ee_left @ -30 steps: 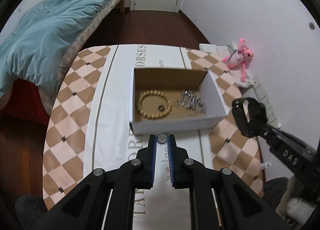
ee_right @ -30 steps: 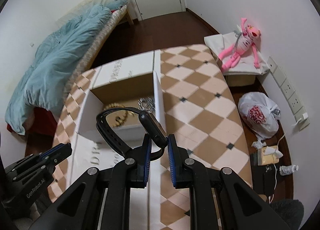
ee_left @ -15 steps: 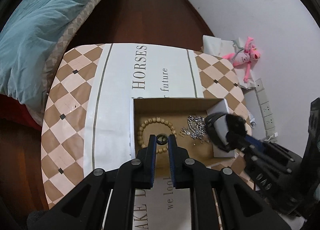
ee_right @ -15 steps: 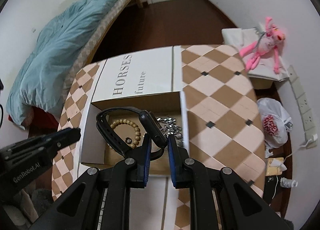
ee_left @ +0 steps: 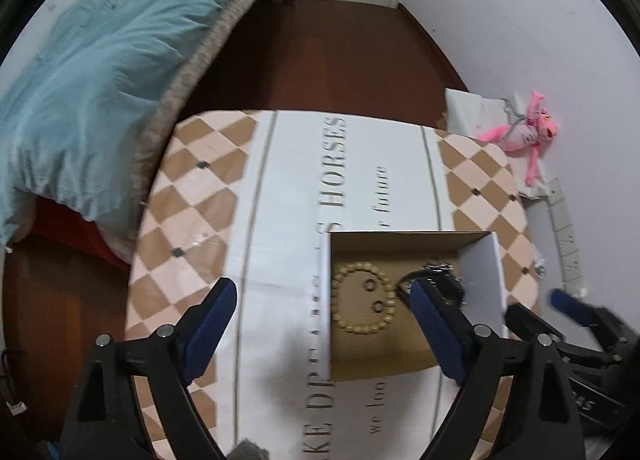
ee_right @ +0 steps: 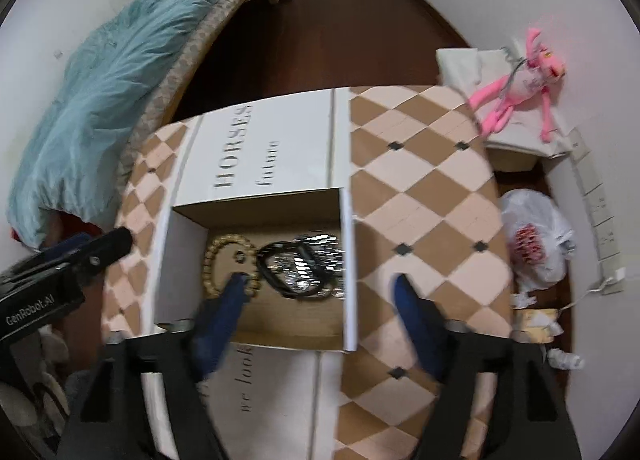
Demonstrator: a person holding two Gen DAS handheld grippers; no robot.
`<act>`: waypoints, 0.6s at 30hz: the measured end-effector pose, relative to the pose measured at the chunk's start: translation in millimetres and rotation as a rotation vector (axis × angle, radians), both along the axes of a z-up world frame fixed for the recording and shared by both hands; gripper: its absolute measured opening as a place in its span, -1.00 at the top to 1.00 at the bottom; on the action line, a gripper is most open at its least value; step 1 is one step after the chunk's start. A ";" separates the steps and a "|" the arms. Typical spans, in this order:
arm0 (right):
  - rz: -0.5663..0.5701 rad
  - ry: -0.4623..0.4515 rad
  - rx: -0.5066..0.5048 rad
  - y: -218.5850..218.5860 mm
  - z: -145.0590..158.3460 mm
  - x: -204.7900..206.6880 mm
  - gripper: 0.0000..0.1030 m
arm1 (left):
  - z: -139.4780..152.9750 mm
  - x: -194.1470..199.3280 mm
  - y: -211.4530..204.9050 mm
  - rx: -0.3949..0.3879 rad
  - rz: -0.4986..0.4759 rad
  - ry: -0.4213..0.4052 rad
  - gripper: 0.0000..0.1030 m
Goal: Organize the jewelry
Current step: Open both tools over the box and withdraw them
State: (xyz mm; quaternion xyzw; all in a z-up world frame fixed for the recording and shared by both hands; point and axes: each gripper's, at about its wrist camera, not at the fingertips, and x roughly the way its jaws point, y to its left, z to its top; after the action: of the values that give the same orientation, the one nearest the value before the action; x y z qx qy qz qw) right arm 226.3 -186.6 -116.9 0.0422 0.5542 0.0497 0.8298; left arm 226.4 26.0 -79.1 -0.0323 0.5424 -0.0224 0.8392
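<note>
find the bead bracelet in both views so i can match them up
Left wrist view: the bead bracelet lies in the left half of the cardboard box, right of centre and low in the picture, with two small rings inside its loop.
Right wrist view: the bracelet sits left of centre, beside the black watch.
Shared landmark: the pink plush toy at upper right.

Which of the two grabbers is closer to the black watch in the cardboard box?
Right. The right gripper hovers open just over the black watch; the left gripper is open over the box's left wall, beside it.
</note>
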 end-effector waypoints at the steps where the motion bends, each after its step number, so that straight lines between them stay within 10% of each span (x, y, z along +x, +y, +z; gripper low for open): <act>1: -0.004 0.000 -0.013 -0.9 0.5 -0.8 -0.95 | -0.1 -3.1 1.2 0.015 0.005 -0.011 -0.87; 18: -0.041 -0.068 -0.126 -2.6 27.7 -43.8 -1.00 | 22.1 -50.9 1.0 0.061 0.035 -0.093 -0.92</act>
State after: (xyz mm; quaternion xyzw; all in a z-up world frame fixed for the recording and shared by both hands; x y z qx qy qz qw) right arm 182.4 -189.1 -89.1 -0.0002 0.5268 -0.0010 0.8500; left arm 175.5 27.0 -57.1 -0.0150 0.5028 0.0075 0.8642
